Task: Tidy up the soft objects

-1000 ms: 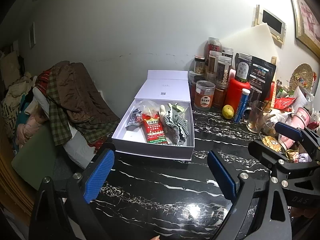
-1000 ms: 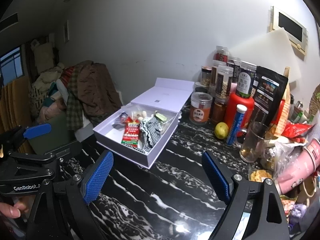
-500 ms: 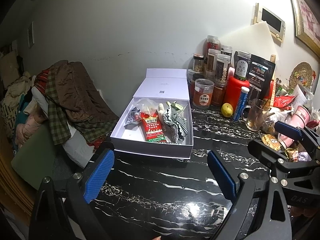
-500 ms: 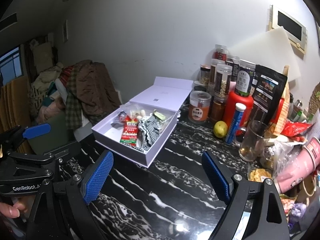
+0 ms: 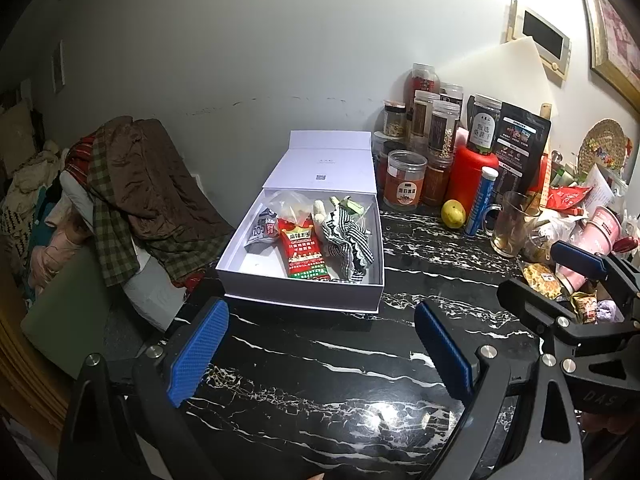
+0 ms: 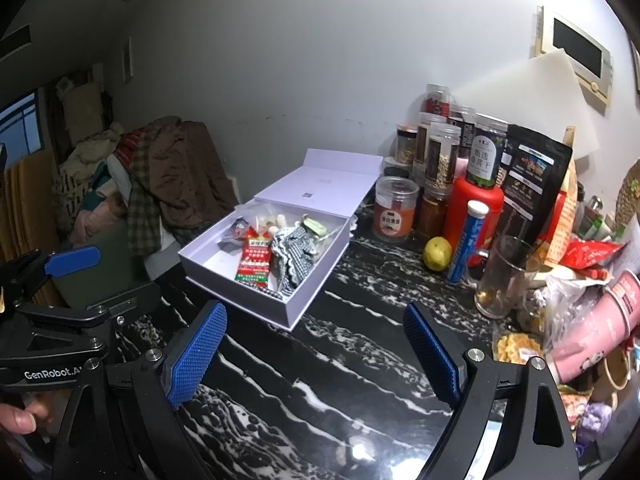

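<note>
An open white box [image 5: 296, 294] [image 6: 236, 292] sits on the black marble counter [image 5: 340, 364] with its lid folded back against the wall. Inside lie a striped black-and-white cloth [image 5: 348, 244] [image 6: 294, 258], a red snack packet [image 5: 304, 254] [image 6: 254, 260], a clear plastic bag [image 5: 292, 206], a small grey packet [image 5: 263, 230] and a green wrapped piece [image 5: 348, 205]. My left gripper [image 5: 320, 352] stands open above the counter, short of the box, nothing between its blue pads. My right gripper [image 6: 316, 356] is open too, to the right of the left one.
Jars, a red canister [image 5: 472, 176], a blue tube [image 5: 480, 200], a lemon [image 5: 453, 213], a glass mug [image 5: 512, 226] and snack bags crowd the counter's right side. Piled clothes [image 5: 132, 196] lie left of the counter edge. A hand [image 6: 20, 418] grips the left tool.
</note>
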The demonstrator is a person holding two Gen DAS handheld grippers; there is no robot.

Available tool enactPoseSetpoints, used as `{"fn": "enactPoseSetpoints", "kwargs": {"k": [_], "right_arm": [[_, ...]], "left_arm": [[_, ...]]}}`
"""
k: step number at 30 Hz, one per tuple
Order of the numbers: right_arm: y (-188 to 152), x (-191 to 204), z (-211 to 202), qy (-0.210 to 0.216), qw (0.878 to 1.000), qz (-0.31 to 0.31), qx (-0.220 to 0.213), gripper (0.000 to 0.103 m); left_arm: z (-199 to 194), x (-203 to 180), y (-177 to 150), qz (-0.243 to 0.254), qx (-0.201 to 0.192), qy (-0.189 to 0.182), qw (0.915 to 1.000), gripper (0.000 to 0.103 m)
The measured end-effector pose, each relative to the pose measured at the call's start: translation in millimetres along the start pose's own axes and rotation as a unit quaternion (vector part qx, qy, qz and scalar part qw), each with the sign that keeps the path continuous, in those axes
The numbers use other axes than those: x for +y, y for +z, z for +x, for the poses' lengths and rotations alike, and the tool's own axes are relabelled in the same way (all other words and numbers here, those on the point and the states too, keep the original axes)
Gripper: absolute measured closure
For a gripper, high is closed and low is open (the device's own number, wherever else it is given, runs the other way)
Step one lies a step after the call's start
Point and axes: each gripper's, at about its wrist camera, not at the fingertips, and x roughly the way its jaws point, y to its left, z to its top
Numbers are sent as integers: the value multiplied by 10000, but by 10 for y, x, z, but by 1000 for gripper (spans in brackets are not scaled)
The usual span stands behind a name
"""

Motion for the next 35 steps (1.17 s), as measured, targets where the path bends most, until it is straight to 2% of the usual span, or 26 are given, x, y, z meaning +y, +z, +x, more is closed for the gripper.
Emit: {"fn": "enactPoseSetpoints", "kwargs": {"k": [35], "right_arm": [[-59, -204, 30, -117, 9997, 206, 103, 12]], "left_arm": [[126, -102, -8, 100, 129, -9, 9999, 7]]}}
